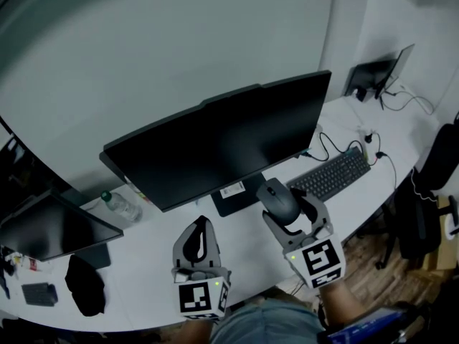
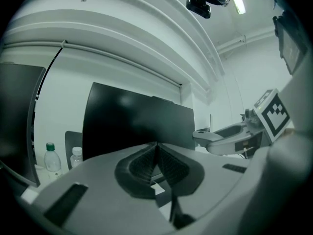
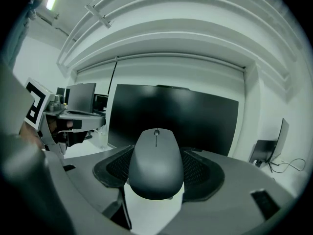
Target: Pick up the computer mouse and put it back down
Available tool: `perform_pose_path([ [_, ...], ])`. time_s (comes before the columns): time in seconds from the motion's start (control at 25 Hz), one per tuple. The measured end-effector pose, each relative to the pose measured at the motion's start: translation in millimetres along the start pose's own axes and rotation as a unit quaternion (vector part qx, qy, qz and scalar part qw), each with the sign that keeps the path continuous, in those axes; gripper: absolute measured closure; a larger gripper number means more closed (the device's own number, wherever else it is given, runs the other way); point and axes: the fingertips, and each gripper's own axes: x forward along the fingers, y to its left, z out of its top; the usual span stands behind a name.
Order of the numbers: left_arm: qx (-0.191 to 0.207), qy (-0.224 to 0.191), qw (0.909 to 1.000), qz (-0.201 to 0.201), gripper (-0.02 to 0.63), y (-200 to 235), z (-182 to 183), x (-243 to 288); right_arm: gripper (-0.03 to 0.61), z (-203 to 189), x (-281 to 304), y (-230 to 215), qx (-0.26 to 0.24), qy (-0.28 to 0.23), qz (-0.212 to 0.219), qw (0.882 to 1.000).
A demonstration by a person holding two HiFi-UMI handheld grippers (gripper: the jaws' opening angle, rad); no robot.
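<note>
Mouse sits gripped in the right tool before the monitor, while the left tool is closed, empty.

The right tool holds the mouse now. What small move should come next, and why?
Probably lower the right tool gently toward the bare white desk. Its jaws grip the sides of the dark grey rounded computer mouse, which seems raised off the desk, so only the putting down is left to do.

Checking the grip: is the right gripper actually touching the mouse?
Touching. The right gripper view shows the mouse wedged inside the right gripper, with both pads pressed against the mouse's sides and no gap.
</note>
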Motion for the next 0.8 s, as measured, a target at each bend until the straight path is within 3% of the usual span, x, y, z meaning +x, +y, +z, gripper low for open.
perform_pose_path([
  [0.8,0.013,0.07,0.9975,-0.001,0.606,-21.3,-40.7,22.3,0.276,-83.8,19.2,-4.9,0.064,0.064,0.033,0.995],
])
